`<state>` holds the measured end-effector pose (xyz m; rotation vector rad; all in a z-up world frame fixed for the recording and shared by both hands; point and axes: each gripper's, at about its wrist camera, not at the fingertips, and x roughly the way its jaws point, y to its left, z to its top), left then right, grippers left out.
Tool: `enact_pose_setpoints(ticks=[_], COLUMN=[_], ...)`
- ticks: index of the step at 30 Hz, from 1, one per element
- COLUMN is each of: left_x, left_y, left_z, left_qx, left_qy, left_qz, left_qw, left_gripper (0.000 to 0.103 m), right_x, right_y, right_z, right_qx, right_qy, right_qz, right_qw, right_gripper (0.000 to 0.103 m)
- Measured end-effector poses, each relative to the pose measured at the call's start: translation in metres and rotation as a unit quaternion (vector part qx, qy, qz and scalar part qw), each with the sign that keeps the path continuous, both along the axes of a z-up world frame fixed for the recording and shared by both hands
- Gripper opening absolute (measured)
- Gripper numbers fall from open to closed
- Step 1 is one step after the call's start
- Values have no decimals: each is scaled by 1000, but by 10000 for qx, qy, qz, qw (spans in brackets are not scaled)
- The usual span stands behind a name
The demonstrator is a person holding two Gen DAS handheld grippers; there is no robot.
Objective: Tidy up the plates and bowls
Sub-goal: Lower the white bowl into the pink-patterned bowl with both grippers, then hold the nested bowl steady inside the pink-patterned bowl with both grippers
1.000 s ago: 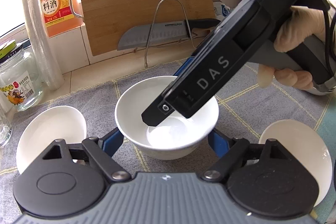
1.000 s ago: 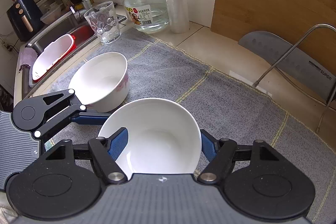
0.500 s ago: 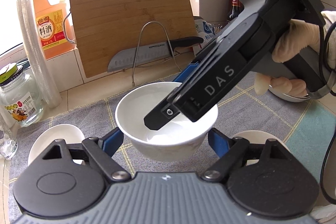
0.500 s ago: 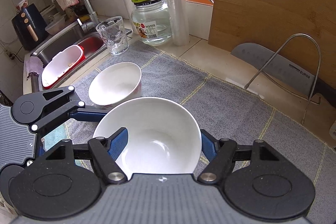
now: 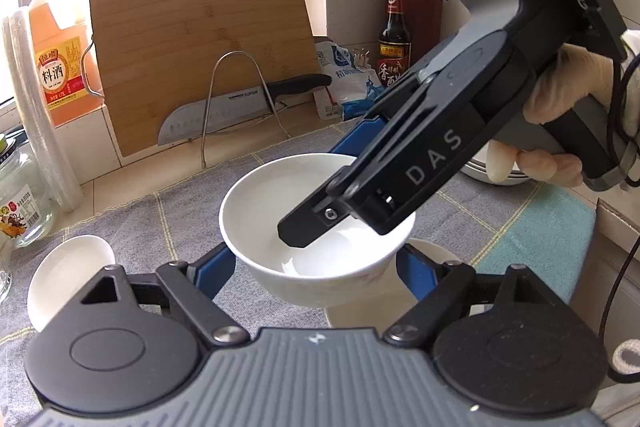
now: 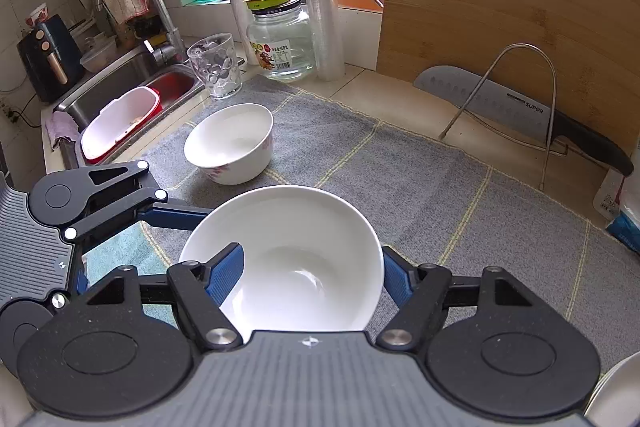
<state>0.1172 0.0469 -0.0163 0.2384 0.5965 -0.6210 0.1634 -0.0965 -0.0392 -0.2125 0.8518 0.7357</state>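
Note:
A plain white bowl (image 5: 280, 223) is held in the air over the grey mat; it fills the right wrist view (image 6: 296, 267). My left gripper (image 5: 316, 267) has its blue fingers against the bowl's two sides. My right gripper (image 6: 312, 267) grips the bowl's rim, one finger inside, one outside. A second white bowl (image 6: 230, 143) with a red pattern stands on the mat (image 6: 400, 187) at the left; it also shows in the left wrist view (image 5: 68, 271). A white dish (image 5: 436, 255) lies below the lifted bowl.
A cutting board (image 5: 200, 47), a knife on a wire stand (image 5: 236, 107), an oil jug (image 5: 56, 55), a glass jar (image 6: 284, 43) and a tumbler (image 6: 216, 67) line the back. The sink (image 6: 120, 95) is left. Stacked plates (image 5: 480, 171) sit behind my right hand.
Both grippers have lifted the plain bowl up off the mat and toward the right. The patterned bowl and the dish have dropped lower and farther in view.

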Motion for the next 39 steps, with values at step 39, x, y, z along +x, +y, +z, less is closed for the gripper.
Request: enact_pose_setpoints(ticks=[39], left_x=[-29], left_y=[-19], left_z=[-22], left_qx=[121], left_qy=[569], left_qz=[-614], left_qw=[9964], left_gripper=[87], right_x=[-52], right_y=[-35], right_z=[-28], right_qx=[27], right_qy=[276], right_qz=[-439], right_qw=[9987], right_gripper=[78])
